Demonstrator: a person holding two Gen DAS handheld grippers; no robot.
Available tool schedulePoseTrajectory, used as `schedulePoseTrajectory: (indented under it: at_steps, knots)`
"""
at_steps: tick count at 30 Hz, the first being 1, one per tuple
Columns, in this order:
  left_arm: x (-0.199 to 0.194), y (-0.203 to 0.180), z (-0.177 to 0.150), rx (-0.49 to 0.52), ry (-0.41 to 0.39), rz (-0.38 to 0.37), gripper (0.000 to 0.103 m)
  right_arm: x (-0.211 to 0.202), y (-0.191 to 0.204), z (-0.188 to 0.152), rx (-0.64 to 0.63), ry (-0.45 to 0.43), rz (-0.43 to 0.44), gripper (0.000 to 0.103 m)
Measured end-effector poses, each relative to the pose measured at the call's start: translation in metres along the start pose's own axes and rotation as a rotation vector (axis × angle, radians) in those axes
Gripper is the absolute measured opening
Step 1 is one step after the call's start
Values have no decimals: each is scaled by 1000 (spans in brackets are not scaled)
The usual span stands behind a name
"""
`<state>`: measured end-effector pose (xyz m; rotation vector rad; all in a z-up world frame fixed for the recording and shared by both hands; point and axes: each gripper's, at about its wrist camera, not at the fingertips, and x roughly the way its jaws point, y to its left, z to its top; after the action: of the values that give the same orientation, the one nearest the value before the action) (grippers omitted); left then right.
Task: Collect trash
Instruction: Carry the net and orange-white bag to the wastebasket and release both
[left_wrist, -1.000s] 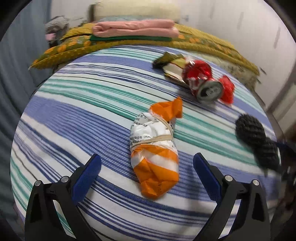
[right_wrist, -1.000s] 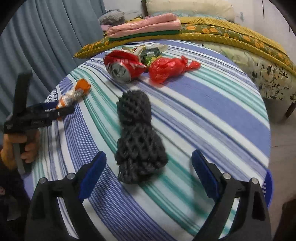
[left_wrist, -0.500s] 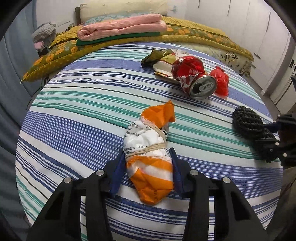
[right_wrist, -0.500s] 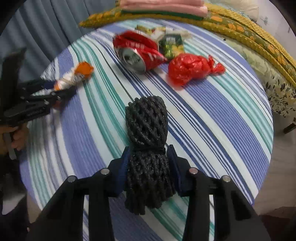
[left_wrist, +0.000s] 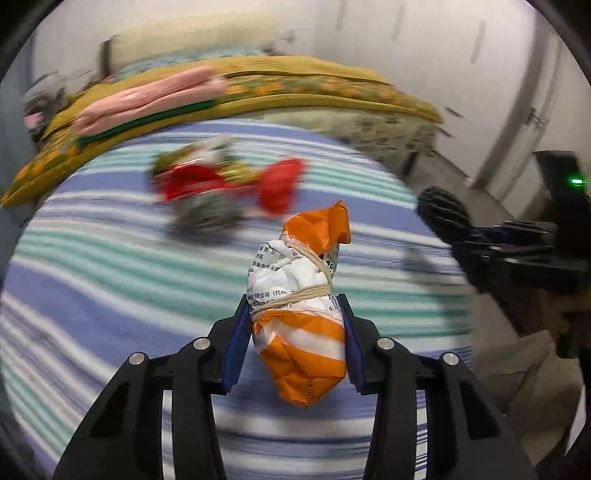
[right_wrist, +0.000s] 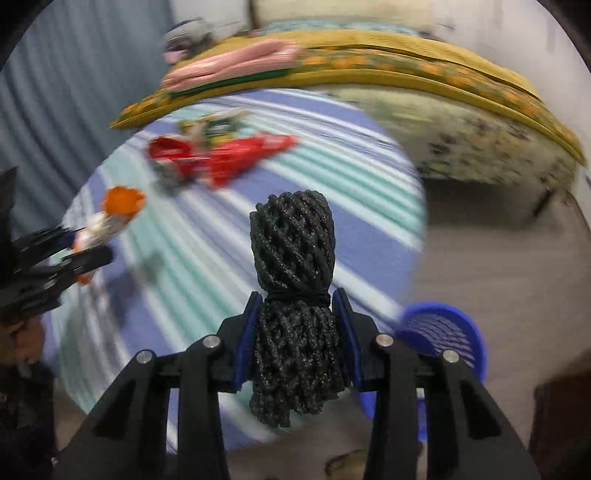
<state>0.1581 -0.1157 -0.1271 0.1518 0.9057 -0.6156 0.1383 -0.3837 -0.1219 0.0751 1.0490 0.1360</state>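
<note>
- Soft, even indoor light; no glare, only weak shadows.
- Strong motion blur smears the striped table (left_wrist: 110, 266) and the bed (right_wrist: 461, 110).
- Things held near the lens stay sharp.
- Fisheye bending, dark corners at every edge.

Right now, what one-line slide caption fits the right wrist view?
Right gripper clamps a black mesh bundle above the striped table, blue basket on the floor beside it.
</note>
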Motion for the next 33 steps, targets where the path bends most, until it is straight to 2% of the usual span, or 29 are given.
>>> schedulePoseTrajectory:
  at_steps: [2,8,11,14,21,22,23,24,25,28,30,33]
  knots:
    - [7,-38,10,35,-1,-50,44,-6,-34,-11,38,-1,-67,39]
    - [43,-131,32,105,27,-164,44,-7,-110,-45,148,19,-196,39]
    - [72,-176,40,153,57,-195,45,-3,-144,-62,225,20,-208,39]
    - [104,-209,42,186,96,-193,45,-1,-165,-77,277,18,-197,39]
    - [170,-246,49,200,165,-193,46,8,-195,-83,342,4,-166,41]
    - [178,-251,50,203,170,-192,51,9,-197,-84,343,-2,-170,43]
    - [186,-256,52,204,170,-186,58,10,-199,-85,344,-4,-172,55]
    - [189,-257,52,203,165,-179,70,11,-202,-85,347,-5,-173,66]
    - [193,-259,55,197,152,-171,74,10,-205,-87,354,-10,-174,67]
    - [192,-261,60,179,140,-176,76,5,-209,-89,363,-23,-183,68]
    - [183,-259,62,178,117,-183,81,1,-211,-90,371,-32,-207,77]
    - [161,-253,61,192,71,-177,86,-5,-207,-88,359,-51,-242,84]
